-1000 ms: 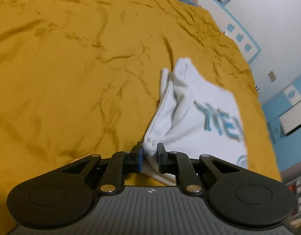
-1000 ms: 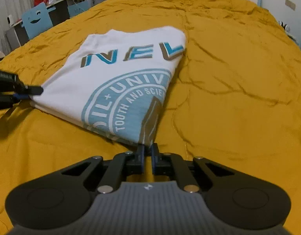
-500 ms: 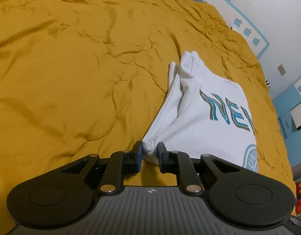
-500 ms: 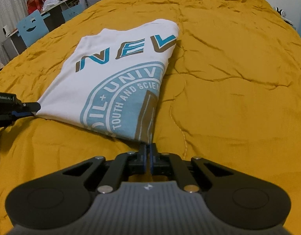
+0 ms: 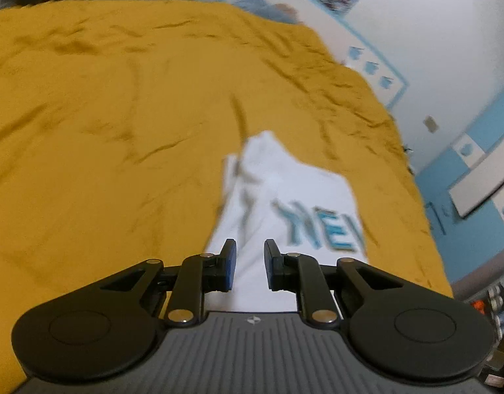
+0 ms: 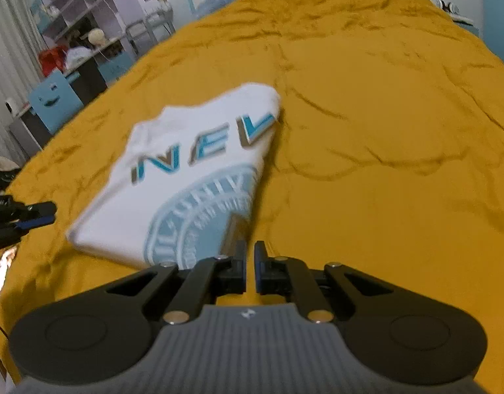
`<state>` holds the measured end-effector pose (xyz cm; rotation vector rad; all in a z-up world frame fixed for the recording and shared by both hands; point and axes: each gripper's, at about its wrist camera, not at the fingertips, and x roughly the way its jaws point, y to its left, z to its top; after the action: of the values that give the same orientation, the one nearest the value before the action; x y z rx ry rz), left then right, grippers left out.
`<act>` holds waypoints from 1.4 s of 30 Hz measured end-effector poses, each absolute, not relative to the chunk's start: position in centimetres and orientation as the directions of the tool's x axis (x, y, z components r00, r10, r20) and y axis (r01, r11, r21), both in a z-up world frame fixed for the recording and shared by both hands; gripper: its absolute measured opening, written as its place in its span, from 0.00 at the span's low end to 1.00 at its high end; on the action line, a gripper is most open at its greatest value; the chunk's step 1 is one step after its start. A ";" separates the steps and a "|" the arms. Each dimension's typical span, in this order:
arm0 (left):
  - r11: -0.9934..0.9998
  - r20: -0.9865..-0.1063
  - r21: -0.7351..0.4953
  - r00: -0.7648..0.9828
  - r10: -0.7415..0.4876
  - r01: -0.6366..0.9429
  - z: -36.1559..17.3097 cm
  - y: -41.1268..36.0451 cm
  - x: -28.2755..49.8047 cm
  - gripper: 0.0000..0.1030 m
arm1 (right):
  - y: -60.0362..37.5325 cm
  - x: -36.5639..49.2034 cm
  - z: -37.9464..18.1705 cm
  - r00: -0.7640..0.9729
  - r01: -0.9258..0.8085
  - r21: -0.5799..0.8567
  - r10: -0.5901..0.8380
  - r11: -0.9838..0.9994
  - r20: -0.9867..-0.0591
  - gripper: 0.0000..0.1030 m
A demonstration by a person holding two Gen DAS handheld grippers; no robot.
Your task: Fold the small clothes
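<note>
Just let go on both sides: left gripper (image 5: 248,252) apart with nothing pinched now, right gripper (image 6: 248,256) nearly together and empty, both lifted clear of corners clamped a moment ago. Looks like this fold is done. White T-shirt (image 6: 199,177) lying folded on the yellow bedspread (image 6: 383,164), just ahead of and below each gripper, stretching away toward the far wall.
</note>
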<state>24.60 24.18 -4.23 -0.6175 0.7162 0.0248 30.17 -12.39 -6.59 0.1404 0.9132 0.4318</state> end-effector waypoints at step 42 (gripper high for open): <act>0.587 -0.575 -0.757 0.719 -0.391 -0.287 -15.0 31.2 38.7 0.78 | -13.5 45.1 -14.5 0.462 -0.083 0.690 0.641 0.719 -0.613 0.60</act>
<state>38.68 31.22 -15.00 -0.9691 0.7990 -0.0687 45.14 -13.50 -14.47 0.6407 1.0012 0.4850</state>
